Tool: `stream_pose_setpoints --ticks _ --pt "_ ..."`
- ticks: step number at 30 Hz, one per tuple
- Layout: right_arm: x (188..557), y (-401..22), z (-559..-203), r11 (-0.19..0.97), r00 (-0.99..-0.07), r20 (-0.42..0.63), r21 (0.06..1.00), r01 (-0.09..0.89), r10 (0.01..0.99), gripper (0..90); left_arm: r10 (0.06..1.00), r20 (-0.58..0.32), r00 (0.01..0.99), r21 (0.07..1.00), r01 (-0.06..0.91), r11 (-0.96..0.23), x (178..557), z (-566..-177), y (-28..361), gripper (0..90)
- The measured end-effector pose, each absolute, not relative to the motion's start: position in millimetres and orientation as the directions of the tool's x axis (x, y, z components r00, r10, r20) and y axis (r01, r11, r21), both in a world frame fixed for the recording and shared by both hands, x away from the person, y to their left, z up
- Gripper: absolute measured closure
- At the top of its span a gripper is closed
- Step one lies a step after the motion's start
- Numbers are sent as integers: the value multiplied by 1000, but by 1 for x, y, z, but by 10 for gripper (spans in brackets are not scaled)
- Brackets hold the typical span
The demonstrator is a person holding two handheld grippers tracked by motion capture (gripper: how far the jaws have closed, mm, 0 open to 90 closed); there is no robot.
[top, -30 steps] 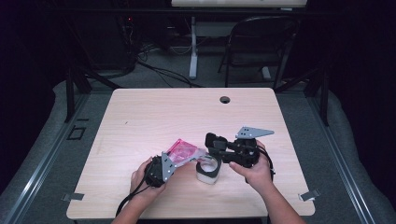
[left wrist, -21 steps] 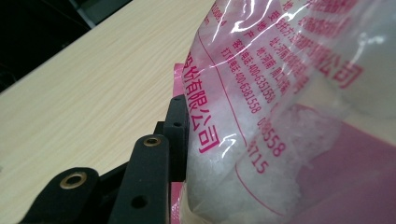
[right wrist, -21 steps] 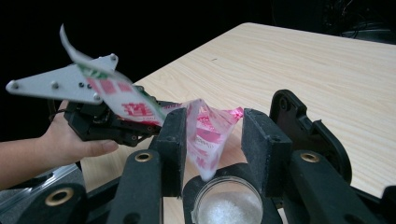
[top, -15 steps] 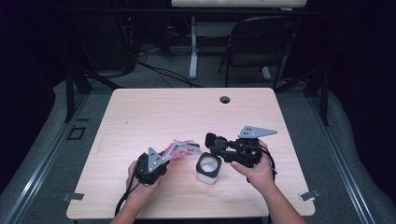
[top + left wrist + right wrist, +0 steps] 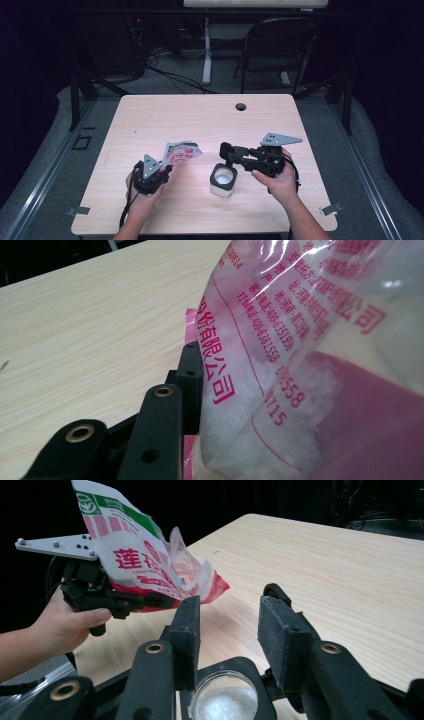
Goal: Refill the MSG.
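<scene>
A plastic bag (image 5: 181,152) with red and green print, holding white crystals (image 5: 240,405), hangs tilted above the wooden table (image 5: 200,120). My left gripper (image 5: 166,168) is shut on its lower end; one black finger (image 5: 191,375) presses against the film. To its right stands a small white container (image 5: 223,180) with white granules (image 5: 225,702) in it. My right gripper (image 5: 227,620) hovers just above and behind that container (image 5: 222,695), pointing left, open with nothing between its pads. The bag (image 5: 145,555) and the other hand appear at the left of the right gripper view.
A round cable hole (image 5: 241,106) sits near the table's far edge. Metal clips (image 5: 332,209) stick out at the front corners. A folding chair (image 5: 280,45) and a desk leg (image 5: 207,50) stand on the dark floor beyond.
My left gripper has carried the bag leftward, away from the container, and the bag has turned from its pink side to its printed side. The right gripper has stayed in place.
</scene>
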State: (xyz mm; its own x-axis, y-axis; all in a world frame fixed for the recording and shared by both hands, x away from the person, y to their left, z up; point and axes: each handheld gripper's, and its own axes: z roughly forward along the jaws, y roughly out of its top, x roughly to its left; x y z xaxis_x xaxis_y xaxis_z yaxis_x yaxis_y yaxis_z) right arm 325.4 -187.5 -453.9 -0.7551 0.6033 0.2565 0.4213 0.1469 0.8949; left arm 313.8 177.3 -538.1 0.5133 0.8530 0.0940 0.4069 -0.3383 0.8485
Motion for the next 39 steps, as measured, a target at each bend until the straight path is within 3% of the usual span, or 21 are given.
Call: stream_pose_setpoints --ticks 15,39 --pt "326 -191 -453 129 -745 262 897 422 613 610 900 12 436 871 437 -223 316 -534 208 687" --pt "328 -195 -454 116 -729 264 897 426 632 583 958 -12 287 868 479 -133 322 -550 244 687"
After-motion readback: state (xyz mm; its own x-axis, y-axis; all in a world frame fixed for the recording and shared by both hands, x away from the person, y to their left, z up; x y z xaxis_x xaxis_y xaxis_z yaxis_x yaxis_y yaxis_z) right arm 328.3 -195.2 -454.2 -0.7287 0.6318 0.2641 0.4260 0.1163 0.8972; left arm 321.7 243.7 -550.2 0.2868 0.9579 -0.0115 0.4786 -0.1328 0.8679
